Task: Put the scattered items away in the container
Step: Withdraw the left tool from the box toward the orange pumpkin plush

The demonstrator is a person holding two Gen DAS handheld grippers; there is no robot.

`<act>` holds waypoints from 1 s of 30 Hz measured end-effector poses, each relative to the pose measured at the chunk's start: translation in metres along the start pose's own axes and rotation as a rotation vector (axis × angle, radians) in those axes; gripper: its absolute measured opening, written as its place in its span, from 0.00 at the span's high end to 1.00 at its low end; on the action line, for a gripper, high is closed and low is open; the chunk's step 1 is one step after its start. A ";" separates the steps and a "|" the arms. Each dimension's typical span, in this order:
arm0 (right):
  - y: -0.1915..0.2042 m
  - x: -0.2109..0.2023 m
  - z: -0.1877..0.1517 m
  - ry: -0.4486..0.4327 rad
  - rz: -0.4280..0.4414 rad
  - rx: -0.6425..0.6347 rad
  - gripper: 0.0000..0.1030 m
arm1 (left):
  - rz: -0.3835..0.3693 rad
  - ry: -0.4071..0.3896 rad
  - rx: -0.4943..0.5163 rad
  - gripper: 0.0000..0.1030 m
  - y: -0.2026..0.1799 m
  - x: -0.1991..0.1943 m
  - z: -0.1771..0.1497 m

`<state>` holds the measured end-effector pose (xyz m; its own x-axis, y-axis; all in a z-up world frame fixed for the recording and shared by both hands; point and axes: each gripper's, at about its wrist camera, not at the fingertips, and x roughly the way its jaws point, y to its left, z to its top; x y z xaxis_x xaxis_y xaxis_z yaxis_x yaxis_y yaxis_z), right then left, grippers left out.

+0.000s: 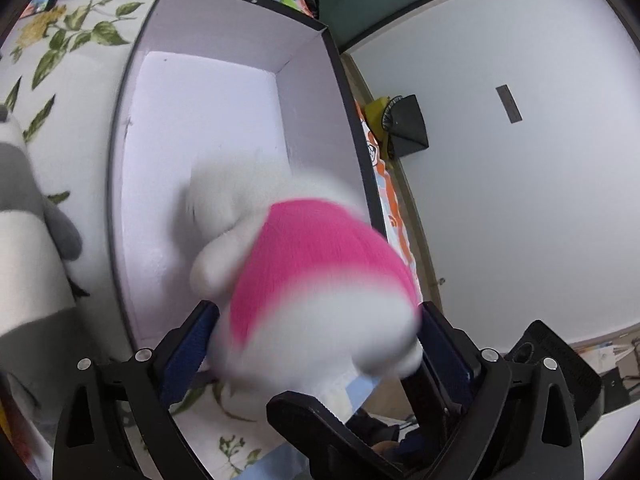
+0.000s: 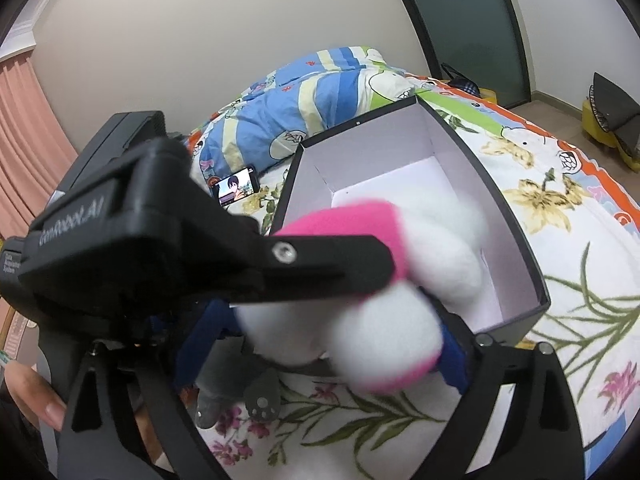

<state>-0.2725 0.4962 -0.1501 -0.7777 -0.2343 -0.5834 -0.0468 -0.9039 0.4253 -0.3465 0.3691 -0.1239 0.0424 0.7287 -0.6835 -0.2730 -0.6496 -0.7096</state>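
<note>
A white plush toy with a pink shirt [image 1: 316, 264] is blurred with motion and sits between the fingers of my left gripper [image 1: 316, 336], partly over the near end of the box [image 1: 200, 120]. The box is dark outside, white inside and holds nothing else. In the right wrist view the same plush [image 2: 384, 300] lies across the box's near rim [image 2: 536, 280], with the left gripper's black finger [image 2: 320, 264] across it. My right gripper [image 2: 320, 352] has its blue pads on either side of the plush and a grey plush [image 2: 236, 384]; its grip is unclear.
The box stands on a bed with a floral sheet [image 2: 580, 240]. A grey and white plush [image 1: 24, 216] lies left of the box. A phone [image 2: 236, 190] with a lit screen lies near a blue striped quilt [image 2: 304, 104]. A wall and floor are to the right.
</note>
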 end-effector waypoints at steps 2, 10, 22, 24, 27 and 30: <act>0.000 0.001 -0.003 0.017 -0.046 0.009 0.06 | -0.020 0.020 -0.029 0.01 0.005 -0.005 -0.005; 0.001 -0.016 -0.011 -0.008 -0.005 0.105 0.06 | -0.047 0.005 -0.036 0.01 0.009 -0.041 -0.037; 0.080 -0.061 -0.022 -0.073 0.099 0.046 0.03 | -0.071 -0.113 -0.044 0.01 0.021 -0.142 -0.087; 0.098 -0.062 -0.025 -0.063 0.127 0.021 0.03 | -0.072 -0.137 -0.056 0.01 0.030 -0.163 -0.097; 0.121 -0.062 -0.033 -0.038 0.169 -0.002 0.02 | -0.075 -0.172 -0.088 0.01 0.047 -0.194 -0.116; 0.144 -0.056 -0.043 0.008 0.207 -0.031 0.01 | -0.078 -0.208 -0.138 0.01 0.074 -0.219 -0.129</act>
<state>-0.2084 0.3641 -0.0862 -0.7640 -0.4190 -0.4907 0.1330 -0.8464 0.5156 -0.2523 0.1334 -0.0487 -0.1442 0.7974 -0.5859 -0.1428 -0.6027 -0.7851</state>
